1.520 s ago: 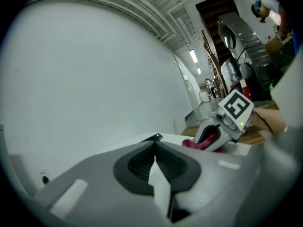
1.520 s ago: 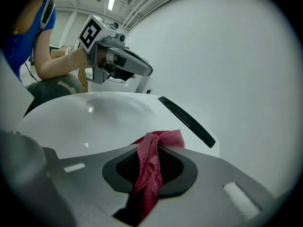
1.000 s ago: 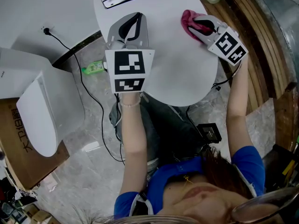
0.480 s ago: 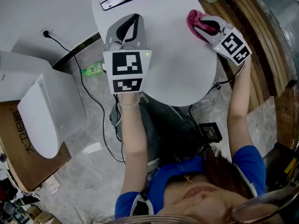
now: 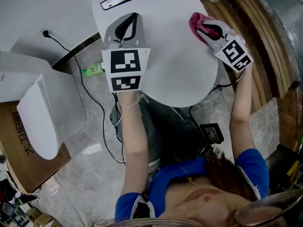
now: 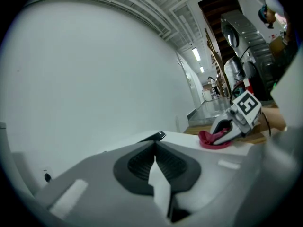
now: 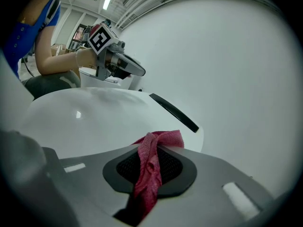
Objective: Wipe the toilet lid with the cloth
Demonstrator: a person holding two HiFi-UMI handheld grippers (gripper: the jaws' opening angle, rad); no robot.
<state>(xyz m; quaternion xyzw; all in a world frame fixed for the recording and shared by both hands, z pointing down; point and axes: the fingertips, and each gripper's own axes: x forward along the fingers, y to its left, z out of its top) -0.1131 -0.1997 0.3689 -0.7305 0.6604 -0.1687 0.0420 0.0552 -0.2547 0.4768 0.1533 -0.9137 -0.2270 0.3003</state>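
Grey floor surrounds the white toilet lid at upper centre. Left gripper, jaws together on nothing, idles over its left part. Upper right, the right gripper clamps the pink cloth onto the lid, ready for wiping.

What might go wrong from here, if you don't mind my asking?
The cloth sits near the right edge of the toilet lid; an outward stroke may slip off.
It is bunched narrow in the right gripper, so the hard jaws might scrape the lid.
The left gripper, shut and empty over the lid's left side, may block a leftward sweep.
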